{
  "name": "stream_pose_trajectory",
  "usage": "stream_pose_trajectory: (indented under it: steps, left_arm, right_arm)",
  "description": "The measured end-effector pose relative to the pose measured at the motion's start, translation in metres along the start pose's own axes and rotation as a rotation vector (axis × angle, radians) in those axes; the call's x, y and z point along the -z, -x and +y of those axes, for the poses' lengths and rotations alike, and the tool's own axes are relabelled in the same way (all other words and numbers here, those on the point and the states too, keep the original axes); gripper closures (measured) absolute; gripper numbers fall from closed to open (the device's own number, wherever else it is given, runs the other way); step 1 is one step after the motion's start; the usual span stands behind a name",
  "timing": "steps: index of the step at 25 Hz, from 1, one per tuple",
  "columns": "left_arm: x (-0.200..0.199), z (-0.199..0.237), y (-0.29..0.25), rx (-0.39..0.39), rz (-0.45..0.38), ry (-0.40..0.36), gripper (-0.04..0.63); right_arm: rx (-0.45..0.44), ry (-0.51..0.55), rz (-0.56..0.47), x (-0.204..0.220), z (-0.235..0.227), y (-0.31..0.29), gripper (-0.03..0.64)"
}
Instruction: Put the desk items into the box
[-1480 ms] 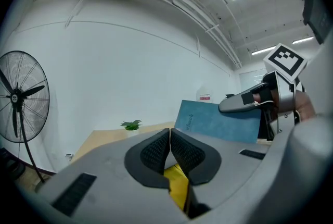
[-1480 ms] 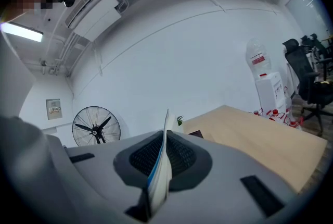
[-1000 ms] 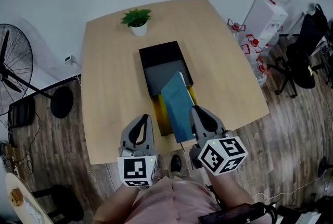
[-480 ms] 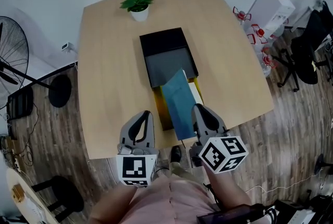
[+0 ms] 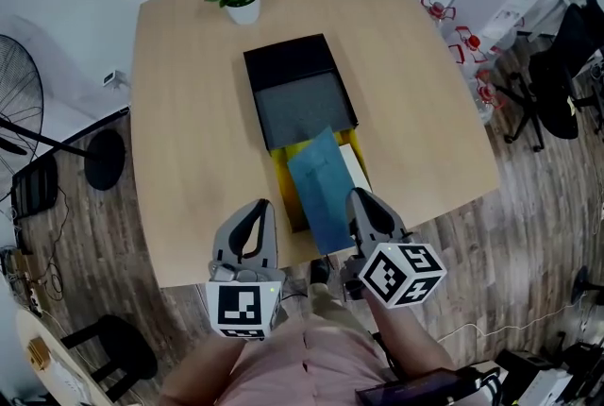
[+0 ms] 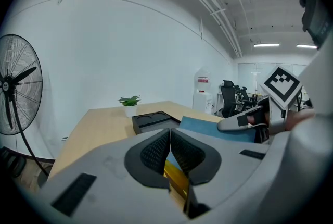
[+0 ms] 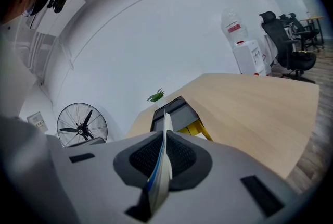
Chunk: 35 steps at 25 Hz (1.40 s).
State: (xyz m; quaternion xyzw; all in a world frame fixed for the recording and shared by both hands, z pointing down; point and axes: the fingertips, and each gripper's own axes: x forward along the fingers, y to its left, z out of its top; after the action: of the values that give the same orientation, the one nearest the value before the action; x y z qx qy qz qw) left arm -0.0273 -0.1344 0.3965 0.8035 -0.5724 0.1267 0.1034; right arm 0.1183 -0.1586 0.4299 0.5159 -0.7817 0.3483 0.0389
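Book [image 5: 319, 190], thin and teal-covered, sits clamped in right tongs [image 7: 164, 151].

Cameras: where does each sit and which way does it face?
Head view: on the person's head, facing down at the table; shows left gripper, right gripper, shirt.
Left gripper view: on the left gripper, facing along shut jaws toward the plant; right gripper visible.
Right gripper view: on the right gripper, along jaws clamping the book, toward the box.
All share: plant, box.
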Motion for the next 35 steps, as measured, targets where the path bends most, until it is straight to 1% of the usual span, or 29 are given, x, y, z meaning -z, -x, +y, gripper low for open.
stream_pose_trajectory:
  steps: [5, 7, 10, 13, 17, 24, 29, 33, 35]
  left_arm:
    - [0.004, -0.001, -0.006, 0.003, 0.010, 0.010, 0.580]
    - [0.004, -0.003, -0.008, 0.009, 0.015, 0.019, 0.580]
    - [0.006, -0.004, -0.012, 0.017, 0.025, 0.010, 0.580]
    - [0.007, -0.006, -0.018, 0.019, 0.033, 0.029, 0.580]
    - [0.008, -0.013, -0.024, 0.039, 0.040, 0.031, 0.580]
    - [0.011, -0.026, -0.031, 0.052, 0.051, 0.054, 0.580]
    - [0.016, -0.028, -0.027, 0.055, 0.067, 0.022, 0.580]
    - [0.016, -0.030, -0.025, 0.044, 0.063, 0.038, 0.578]
    - [0.017, -0.031, -0.023, 0.043, 0.061, 0.025, 0.580]
  right_arm:
    - [0.033, 0.003, 0.008, 0.001, -0.012, -0.006, 0.592]
    - [0.054, 0.043, 0.024, 0.003, -0.018, -0.008, 0.592]
    - [0.086, 0.115, 0.066, 0.007, -0.028, -0.012, 0.594]
    - [0.098, 0.104, 0.102, 0.010, -0.039, -0.015, 0.594]
    - [0.113, 0.099, 0.141, 0.017, -0.051, -0.016, 0.587]
    - [0.129, 0.080, 0.222, 0.034, -0.079, -0.020, 0.571]
    - [0.131, 0.086, 0.245, 0.041, -0.086, -0.021, 0.561]
    - [0.124, 0.092, 0.261, 0.043, -0.089, -0.024, 0.554]
    - [0.112, 0.094, 0.278, 0.045, -0.089, -0.025, 0.541]
